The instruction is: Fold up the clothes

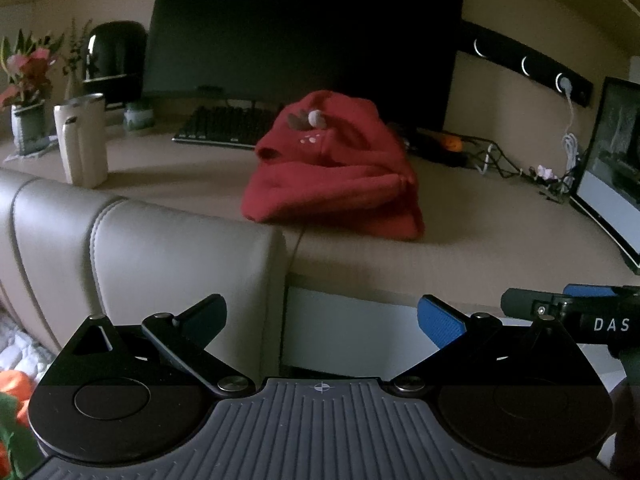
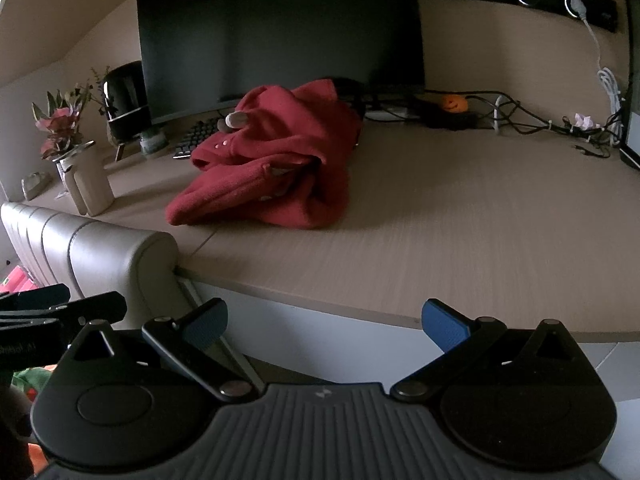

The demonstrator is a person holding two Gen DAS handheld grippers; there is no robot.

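Both held back off the desk [image 2: 400, 216] edge, left gripper [image 1: 322, 322] and right gripper [image 2: 324, 322] spread wide and empty, likely because the red garment [image 1: 336, 176] sits bundled mid-desk before the monitor [image 1: 304, 28], well apart, seemingly folded.

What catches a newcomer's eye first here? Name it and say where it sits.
The red garment, heaped on the wooden desk in front of the dark monitor. Next, the open left hand-held gripper and right hand-held gripper, both short of the desk edge.
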